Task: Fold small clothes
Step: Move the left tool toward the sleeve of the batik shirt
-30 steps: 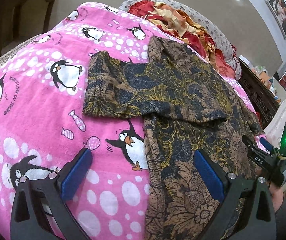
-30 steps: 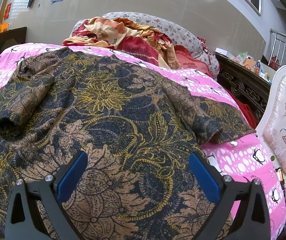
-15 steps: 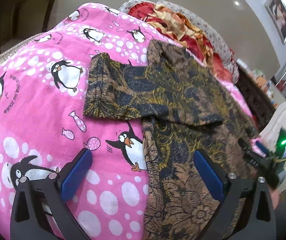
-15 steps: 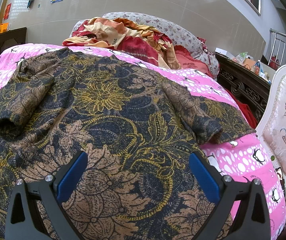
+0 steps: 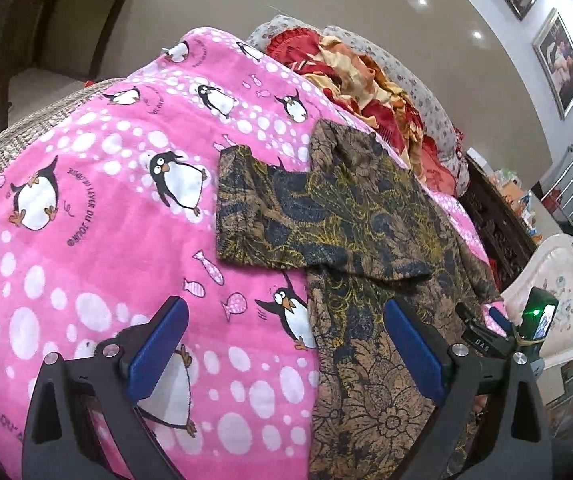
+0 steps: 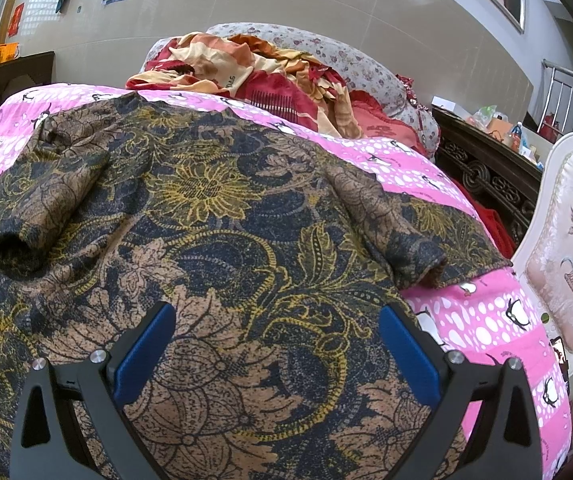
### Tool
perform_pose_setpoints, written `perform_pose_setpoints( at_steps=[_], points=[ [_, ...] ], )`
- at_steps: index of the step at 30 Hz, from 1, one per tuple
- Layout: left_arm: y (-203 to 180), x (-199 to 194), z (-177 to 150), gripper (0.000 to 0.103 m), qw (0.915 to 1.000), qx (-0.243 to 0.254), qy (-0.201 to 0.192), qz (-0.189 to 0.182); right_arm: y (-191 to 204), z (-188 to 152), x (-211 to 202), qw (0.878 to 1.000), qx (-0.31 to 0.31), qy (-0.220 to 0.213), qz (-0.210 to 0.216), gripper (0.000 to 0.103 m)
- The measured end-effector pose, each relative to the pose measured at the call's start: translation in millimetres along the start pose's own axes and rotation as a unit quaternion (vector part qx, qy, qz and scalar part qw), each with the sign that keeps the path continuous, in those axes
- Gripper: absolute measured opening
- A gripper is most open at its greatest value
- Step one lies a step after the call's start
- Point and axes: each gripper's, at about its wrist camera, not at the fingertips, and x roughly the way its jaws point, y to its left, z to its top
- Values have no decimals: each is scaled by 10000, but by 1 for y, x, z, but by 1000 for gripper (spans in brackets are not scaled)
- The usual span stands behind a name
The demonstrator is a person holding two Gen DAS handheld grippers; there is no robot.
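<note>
The shirt (image 6: pixel 222 216) lies flat on the pink blanket (image 5: pixel 86 200), filling the centre and left of the right wrist view. Both sleeves are folded in over the body. Its long axis runs from the bottom edge of the frame to the collar at upper left. The left gripper (image 5: pixel 282 354) and right gripper (image 6: pixel 272 350) are spread wide and hold nothing. Risk: a pinch that catches only 1 layer, or the blanket as well, would likely drag the sleeves out of their fold.
</note>
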Motion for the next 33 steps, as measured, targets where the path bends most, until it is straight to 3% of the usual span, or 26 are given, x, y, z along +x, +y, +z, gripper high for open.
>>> perform_pose_setpoints(
  at_steps=[5, 12, 19, 21, 25, 33],
  points=[
    [7, -9, 1, 83, 9997, -15, -200, -118, -1, 0, 1, 10000, 38, -23, 11, 103],
    [27, -9, 14, 83, 9981, -430, -375, -231, 0, -1, 0, 10000, 5, -17, -1, 103],
    [21, 46, 35, 82, 9989, -365, 291, -81, 0, -2, -1, 10000, -41, -16, -32, 103],
    [14, 51, 33, 83, 9993, -233, 305, -29, 1, -1, 0, 10000, -35, -15, -29, 103],
    [7, 61, 31, 83, 9982, -189, 455, -344, 2, -2, 0, 10000, -87, 5, -35, 103],
    [19, 69, 49, 80, 9916, -944, 253, -851, 3, 0, 0, 9999, -104, 6, -43, 103]
  ],
)
